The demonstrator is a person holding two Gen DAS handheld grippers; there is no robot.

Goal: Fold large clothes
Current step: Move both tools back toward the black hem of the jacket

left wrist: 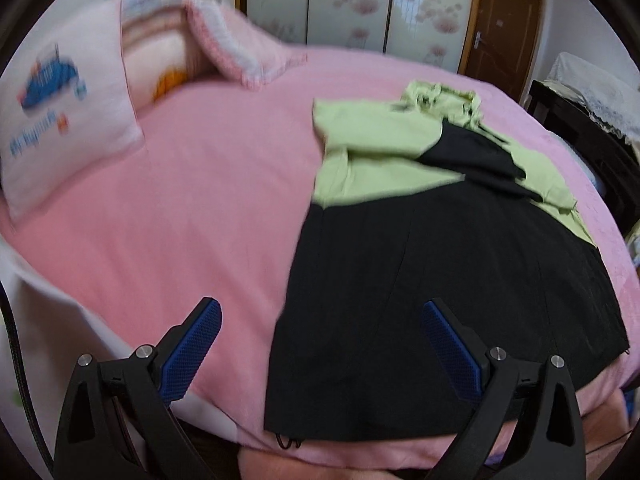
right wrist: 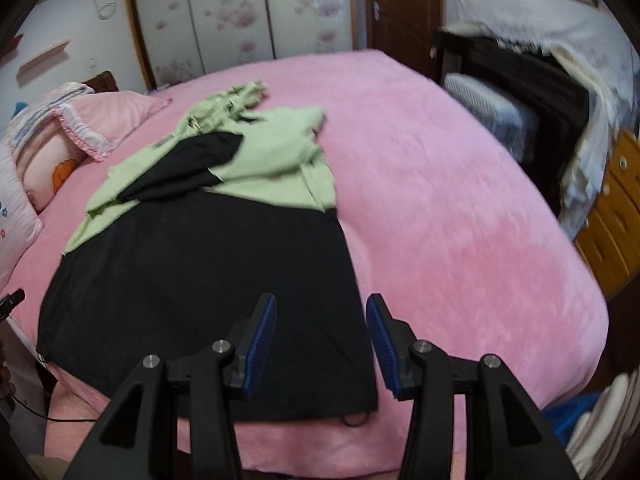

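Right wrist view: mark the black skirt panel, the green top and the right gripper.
black skirt panel (right wrist: 208,280), right wrist view, middle of the flat cloth.
green top (right wrist: 276,152), right wrist view, chest area.
right gripper (right wrist: 322,340), right wrist view, between the open fingertips.

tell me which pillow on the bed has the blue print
The white pillow nearest the bed's left edge; the pink-trimmed pillow behind it has none.

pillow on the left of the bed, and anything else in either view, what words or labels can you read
None can be quoted.
White pillow: a line of blue script under a blue picture, too blurred to read; a small red mark beside it, also unreadable.
Green and black garment: a small dark tag near the collar, too small to read.
Wardrobe doors: flower pattern only, no text.
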